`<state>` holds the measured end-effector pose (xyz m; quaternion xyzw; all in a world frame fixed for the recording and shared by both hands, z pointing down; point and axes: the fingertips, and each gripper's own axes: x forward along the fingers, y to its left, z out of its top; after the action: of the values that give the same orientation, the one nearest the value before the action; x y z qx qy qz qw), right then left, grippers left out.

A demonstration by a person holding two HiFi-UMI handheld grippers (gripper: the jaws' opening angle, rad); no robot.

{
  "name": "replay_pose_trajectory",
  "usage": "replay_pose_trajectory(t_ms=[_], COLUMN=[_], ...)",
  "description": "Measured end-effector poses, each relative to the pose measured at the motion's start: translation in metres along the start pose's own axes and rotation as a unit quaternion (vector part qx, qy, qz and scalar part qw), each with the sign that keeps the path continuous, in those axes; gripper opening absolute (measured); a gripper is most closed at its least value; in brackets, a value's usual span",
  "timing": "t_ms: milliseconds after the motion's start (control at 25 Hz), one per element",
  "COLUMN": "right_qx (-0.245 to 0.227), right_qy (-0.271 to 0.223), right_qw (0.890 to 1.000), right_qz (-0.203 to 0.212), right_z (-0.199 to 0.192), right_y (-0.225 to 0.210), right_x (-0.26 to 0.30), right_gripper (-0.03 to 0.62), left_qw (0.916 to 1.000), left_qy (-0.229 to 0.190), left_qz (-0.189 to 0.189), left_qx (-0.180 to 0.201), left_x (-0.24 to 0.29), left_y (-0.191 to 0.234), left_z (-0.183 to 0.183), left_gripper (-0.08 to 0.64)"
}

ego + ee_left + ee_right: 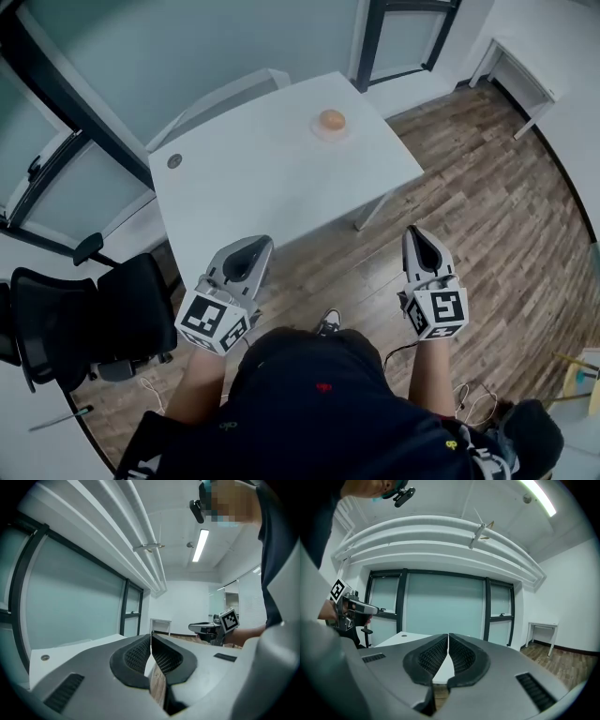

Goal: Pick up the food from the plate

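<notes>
A black office chair (89, 323) stands far left beside the white rectangular table (253, 169). The left gripper (255, 251) hovers at the table's near edge, jaws pressed together on nothing. The round orange-brown food (331, 119) sits on a small pale plate (330, 137) near the table's far right corner. The right gripper (417, 236), over wooden floor (487, 216), is likewise closed and empty.

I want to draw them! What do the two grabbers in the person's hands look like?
The left gripper and the right gripper are both light grey, each with two smooth jaws that narrow to a point. The pads inside are black with a bumpy mesh. Each gripper carries a white cube with black square markers. The person's shirt is dark.
</notes>
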<state>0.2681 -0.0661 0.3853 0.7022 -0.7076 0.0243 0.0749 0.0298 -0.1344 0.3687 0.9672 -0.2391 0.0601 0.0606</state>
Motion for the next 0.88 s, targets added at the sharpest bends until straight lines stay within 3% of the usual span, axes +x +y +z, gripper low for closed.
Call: replay_pose_trajectory(t_ms=[240, 520, 880], right_qx=[0.013, 0.03, -0.001], right_qy=[-0.01, 0.01, 0.035], right_qw=[1.0, 0.999, 0.999], right_qz=[-0.019, -0.026, -0.013], right_z=[-0.008, -0.028, -0.019], right_y=[-0.081, -0.112, -0.131], right_x=[0.008, 0.033, 0.129], right_gripper=[0.026, 0.026, 0.026], left_qw=[0.9998, 0.9997, 0.9993], left_qy=[0.016, 0.024, 0.015], left_qz=[0.014, -0.011, -0.004], left_qx=[0.003, -0.003, -0.034], left_x=[0.06, 0.116, 0.18], left_y=[-0.01, -0.005, 0.075], left_z=[0.001, 0.003, -0.002], left_gripper=[0.026, 0.026, 0.026])
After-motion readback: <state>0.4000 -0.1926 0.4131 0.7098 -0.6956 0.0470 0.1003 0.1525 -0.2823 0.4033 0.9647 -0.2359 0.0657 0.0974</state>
